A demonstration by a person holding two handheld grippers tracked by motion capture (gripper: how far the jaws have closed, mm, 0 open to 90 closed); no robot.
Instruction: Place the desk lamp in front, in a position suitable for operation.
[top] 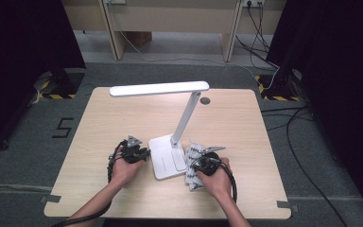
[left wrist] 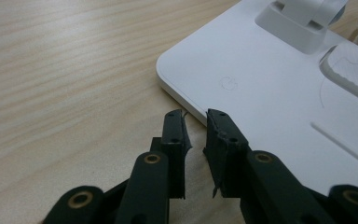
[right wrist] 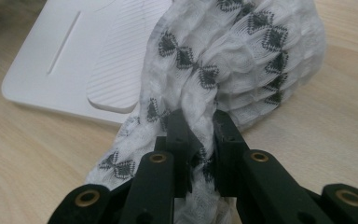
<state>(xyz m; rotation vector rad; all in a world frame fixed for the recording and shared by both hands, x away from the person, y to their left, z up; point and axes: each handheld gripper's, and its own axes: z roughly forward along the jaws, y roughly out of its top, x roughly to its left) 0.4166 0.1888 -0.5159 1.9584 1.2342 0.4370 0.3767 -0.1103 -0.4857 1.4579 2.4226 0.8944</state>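
Filling frame centre: pale wooden square table (top: 123, 123) on grey carpet. One white folding desk lamp (top: 170, 158). One black-patterned white cloth (right wrist: 233, 65), pinched by right gripper (right wrist: 200, 123). Left gripper (left wrist: 196, 123) narrow, empty.

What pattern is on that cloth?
White crinkled cloth with black diamond-like motifs, clearest in the right gripper view.

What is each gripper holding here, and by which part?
The right gripper pinches the white patterned cloth by a bunched fold near its middle. The left gripper holds nothing; its jaws stand apart at the lamp base's edge.
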